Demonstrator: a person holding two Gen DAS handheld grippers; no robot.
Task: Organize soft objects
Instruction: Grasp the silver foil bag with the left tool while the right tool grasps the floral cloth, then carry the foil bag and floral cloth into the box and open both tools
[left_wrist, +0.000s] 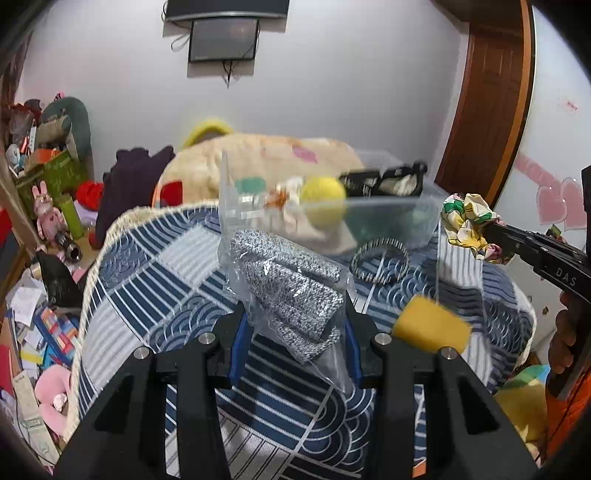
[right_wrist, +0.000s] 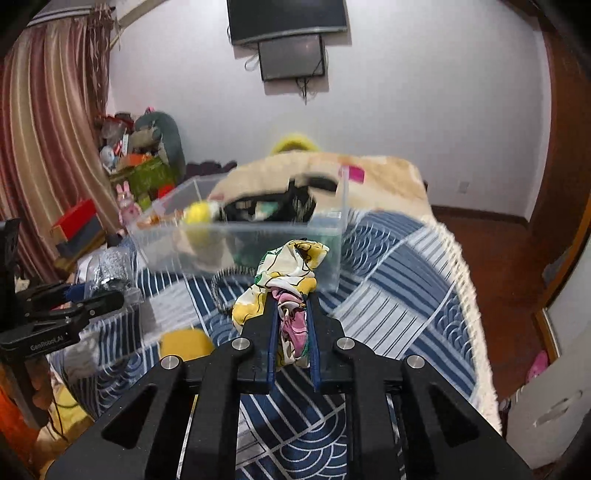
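Now both grippers are carrying: the left gripper (left_wrist: 295, 332) is clenching a bagged cloth (left_wrist: 291, 295), the right gripper (right_wrist: 291, 325) a scarf (right_wrist: 284, 280), above the bed (right_wrist: 388, 280). Each should be cleared over the bin (right_wrist: 236, 236) rim before releasing.

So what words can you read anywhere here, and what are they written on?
"DAS" in pale letters on the black side of the right gripper, seen from the left wrist.
"GenRobot.AI" in white on the black body of the left gripper, seen from the right wrist.
A red mark on the pale wall panel at the right is too small and blurred to read.
Print on the green box among the clutter is too blurred to read.
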